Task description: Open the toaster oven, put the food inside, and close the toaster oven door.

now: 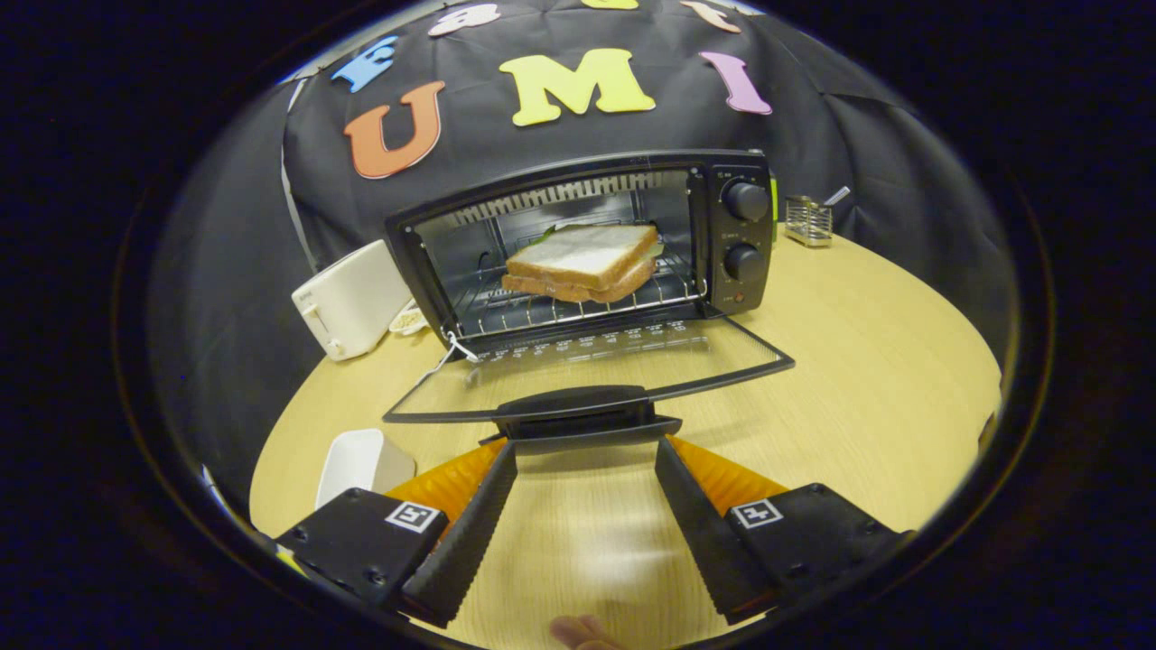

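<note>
With the toaster oven already opened and the sandwich laid on its rack, only the closing was judged left, the spread, empty gripper being held just short of the lowered door's handle.

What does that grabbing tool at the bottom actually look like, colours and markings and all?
The gripper has two long black fingers with ribbed inner faces. Behind each sits an orange ridged piece and a black block carrying a small square black-and-white marker. No cables are visible.
</note>
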`<state>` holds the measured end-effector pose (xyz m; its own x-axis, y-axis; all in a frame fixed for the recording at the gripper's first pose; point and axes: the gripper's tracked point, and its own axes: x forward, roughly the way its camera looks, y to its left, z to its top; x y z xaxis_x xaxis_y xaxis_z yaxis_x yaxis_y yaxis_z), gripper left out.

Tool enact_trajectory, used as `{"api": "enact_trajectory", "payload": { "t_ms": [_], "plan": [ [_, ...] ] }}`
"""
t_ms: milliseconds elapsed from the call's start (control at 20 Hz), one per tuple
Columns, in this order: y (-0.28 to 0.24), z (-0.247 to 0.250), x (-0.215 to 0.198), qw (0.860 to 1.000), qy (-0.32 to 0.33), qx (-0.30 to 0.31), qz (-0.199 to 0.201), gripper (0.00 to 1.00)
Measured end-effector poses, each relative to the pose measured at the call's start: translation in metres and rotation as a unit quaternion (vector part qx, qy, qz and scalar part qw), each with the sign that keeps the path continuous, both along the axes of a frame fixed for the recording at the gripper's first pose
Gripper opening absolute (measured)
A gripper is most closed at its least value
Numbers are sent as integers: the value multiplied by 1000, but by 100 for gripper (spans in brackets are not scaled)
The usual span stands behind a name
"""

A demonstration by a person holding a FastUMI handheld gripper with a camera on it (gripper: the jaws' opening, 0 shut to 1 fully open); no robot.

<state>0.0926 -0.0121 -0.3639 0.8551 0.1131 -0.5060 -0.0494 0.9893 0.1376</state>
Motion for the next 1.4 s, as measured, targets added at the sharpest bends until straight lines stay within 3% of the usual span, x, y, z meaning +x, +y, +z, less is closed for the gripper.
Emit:
{"api": "enact_trajectory", "payload": {
  "t_ms": [250, 500, 700, 1050, 1250, 1400],
  "plan": [
    [2, 27, 0, 999, -35, -6, 0, 100],
    [16, 90, 35, 994, -105, -28, 10, 100],
    [17, 139, 36, 990, -138, -22, 8, 100],
    [20, 241, -15, 980, -194, -41, 8, 100],
    [17, 315, -67, 961, -265, -75, 12, 100],
    [1, 354, -105, 946, -310, -95, -12, 100]
  ]
}}
